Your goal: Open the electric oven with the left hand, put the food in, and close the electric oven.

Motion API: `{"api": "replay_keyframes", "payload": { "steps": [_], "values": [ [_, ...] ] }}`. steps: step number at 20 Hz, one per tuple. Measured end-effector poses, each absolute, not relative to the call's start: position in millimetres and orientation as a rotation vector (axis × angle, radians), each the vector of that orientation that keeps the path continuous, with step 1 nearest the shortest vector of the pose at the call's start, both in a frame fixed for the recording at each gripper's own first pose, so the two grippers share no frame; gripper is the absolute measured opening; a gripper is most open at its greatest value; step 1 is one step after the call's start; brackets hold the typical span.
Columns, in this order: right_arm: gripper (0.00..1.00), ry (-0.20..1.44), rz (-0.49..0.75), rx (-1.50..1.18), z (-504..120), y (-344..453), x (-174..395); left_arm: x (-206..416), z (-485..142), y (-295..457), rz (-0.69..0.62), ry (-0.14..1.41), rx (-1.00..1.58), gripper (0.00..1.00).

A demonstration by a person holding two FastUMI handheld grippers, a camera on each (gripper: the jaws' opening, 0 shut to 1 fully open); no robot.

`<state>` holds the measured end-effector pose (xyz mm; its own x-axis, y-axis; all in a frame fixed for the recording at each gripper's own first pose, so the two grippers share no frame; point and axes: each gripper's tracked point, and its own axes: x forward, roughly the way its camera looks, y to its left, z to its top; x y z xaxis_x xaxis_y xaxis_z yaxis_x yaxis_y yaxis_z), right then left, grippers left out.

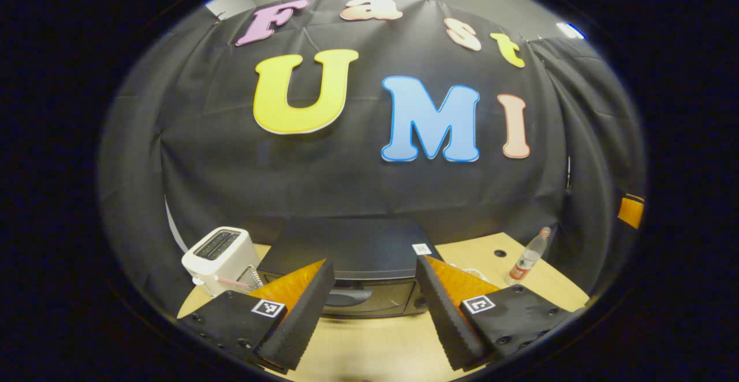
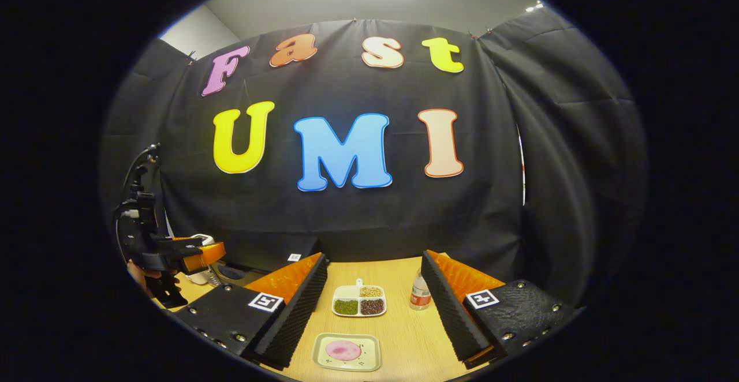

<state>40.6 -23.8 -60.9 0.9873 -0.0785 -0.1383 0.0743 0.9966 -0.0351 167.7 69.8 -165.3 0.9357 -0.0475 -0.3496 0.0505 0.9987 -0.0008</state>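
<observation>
The black electric oven point(image 1: 352, 249) stands on the wooden table straight ahead in the left gripper view, door closed, its handle point(image 1: 346, 297) across the front. My left gripper point(image 1: 374, 292) is open, its fingers spread to either side of the oven front and a short way back from it. In the right gripper view a small square plate with a pink slice of food point(image 2: 345, 351) lies on the table between and just ahead of my open right gripper point(image 2: 374, 295). The left gripper point(image 2: 173, 255) appears at the far left there, held by a hand.
A white toaster point(image 1: 221, 259) sits left of the oven. A plastic bottle point(image 1: 526, 262) stands to its right. In the right gripper view a white divided dish of beans point(image 2: 359, 301) and the bottle point(image 2: 420, 292) stand beyond the food plate. The wooden table point(image 2: 404, 336) ends at the black cloth wall.
</observation>
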Motion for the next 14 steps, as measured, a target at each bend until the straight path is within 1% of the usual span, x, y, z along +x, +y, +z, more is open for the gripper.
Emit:
{"api": "replay_keyframes", "payload": {
  "steps": [2, 3, 4, 5, 6, 7, 8, 9, 10, 11, 12, 13, 14],
  "values": [
    [0.99, 0.161, -0.092, -0.035, -69.6, -27.3, 39.3, 182.2, -191.1, 78.5, -0.047, 0.392, 0.011, 1.0],
    [0.99, 0.169, -0.099, -0.036, -72.1, -28.5, 38.9, 189.9, -206.1, 83.2, -0.042, 0.415, 0.006, 0.96],
    [0.99, 0.178, -0.107, -0.038, -75.7, -29.9, 38.4, 195.6, -219.4, 88.3, -0.036, 0.436, -0.003, 0.96],
    [0.99, 0.185, -0.114, -0.04, -77.3, -30.9, 37.7, 199.5, -232.7, 94.2, -0.023, 0.459, -0.008, 0.92],
    [0.99, 0.189, -0.119, -0.042, -79.3, -32.6, 36.7, 204.9, -243.8, 99.7, -0.011, 0.475, -0.009, 1.0],
    [0.99, 0.194, -0.126, -0.045, -80.2, -34.1, 36.1, 209.1, -252.2, 102.4, -0.006, 0.485, -0.01, 0.96],
    [0.99, 0.197, -0.132, -0.049, -81.0, -35.0, 35.8, 213.1, -257.2, 105.0, -0.004, 0.493, -0.007, 1.0],
    [0.99, 0.198, -0.138, -0.053, -81.0, -36.6, 35.4, 218.1, -261.8, 107.5, -0.002, 0.496, -0.003, 0.96],
    [0.99, 0.199, -0.141, -0.055, -81.7, -37.8, 35.3, 221.6, -265.6, 108.1, -0.01, 0.5, -0.001, 0.96],
    [0.99, 0.199, -0.144, -0.057, -81.8, -38.1, 35.8, 222.1, -272.0, 107.1, -0.014, 0.504, 0.0, 1.0],
    [0.99, 0.196, -0.149, -0.062, -82.1, -38.8, 35.3, 223.5, -276.7, 108.6, -0.012, 0.513, 0.005, 0.96],
    [0.99, 0.19, -0.148, -0.069, -80.9, -37.5, 35.5, 224.4, -278.7, 109.4, -0.013, 0.507, 0.019, 1.0],
    [0.99, 0.186, -0.145, -0.077, -80.7, -35.6, 36.6, 228.3, -280.2, 110.0, -0.015, 0.504, 0.039, 1.0]
  ]
}}
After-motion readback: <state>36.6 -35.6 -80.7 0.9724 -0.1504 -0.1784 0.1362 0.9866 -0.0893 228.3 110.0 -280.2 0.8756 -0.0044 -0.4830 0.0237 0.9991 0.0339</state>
